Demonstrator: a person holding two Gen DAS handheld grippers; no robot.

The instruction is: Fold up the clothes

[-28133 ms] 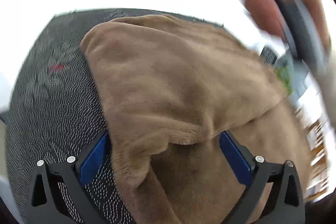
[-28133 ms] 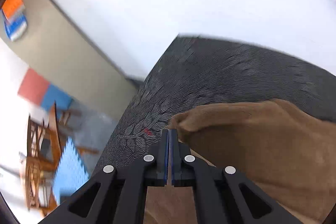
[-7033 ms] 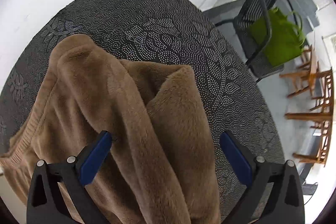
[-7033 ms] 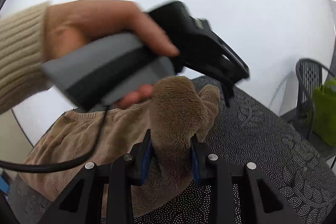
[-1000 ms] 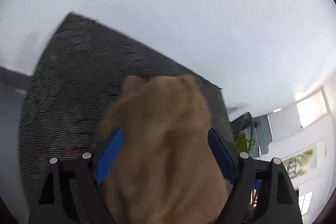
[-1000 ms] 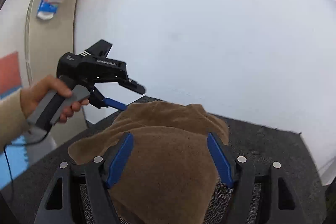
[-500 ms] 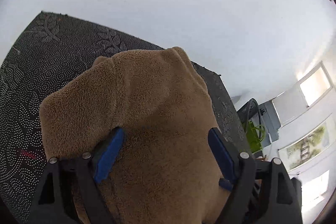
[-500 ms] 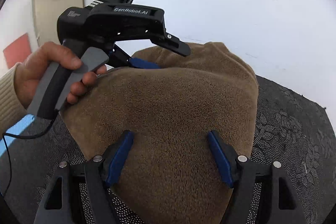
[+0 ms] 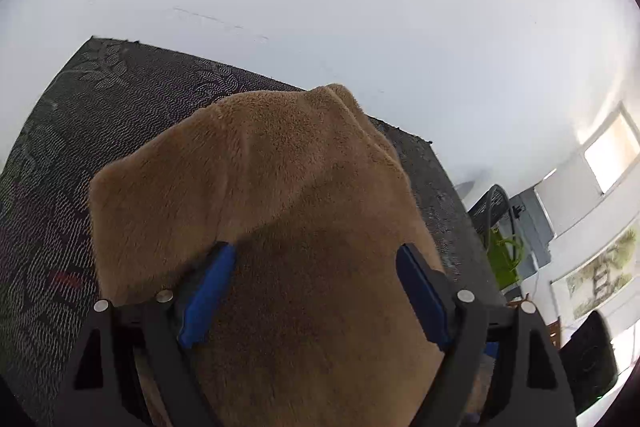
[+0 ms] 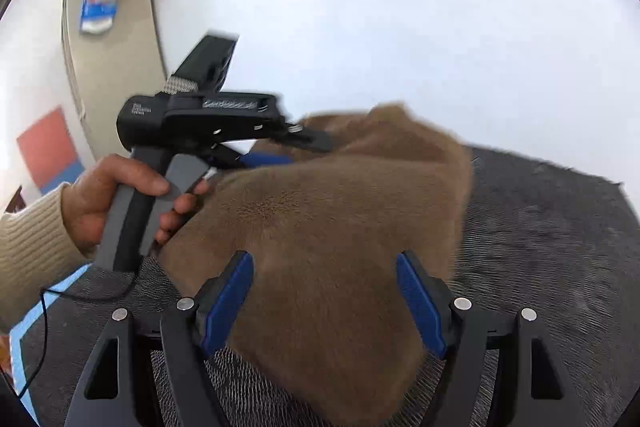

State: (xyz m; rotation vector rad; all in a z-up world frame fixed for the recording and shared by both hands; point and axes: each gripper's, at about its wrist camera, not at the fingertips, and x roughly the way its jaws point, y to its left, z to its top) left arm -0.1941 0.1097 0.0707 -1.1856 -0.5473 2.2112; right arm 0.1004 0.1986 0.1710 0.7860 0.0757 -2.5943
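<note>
The brown plush fleece garment lies bunched in a thick, compact bundle on the dark patterned tablecloth, near the white wall at the table's far edge; its long axis runs near to far, straight ahead between both sets of blue-padded fingers. The right gripper stands wide at the near end, pads flanking the fleece without pinching it; the left gripper, likewise wide, straddles the bundle's left side, held level by a hand in a cream ribbed sleeve. Both sit equally close, so I judge either could press or square the bundle.
</note>
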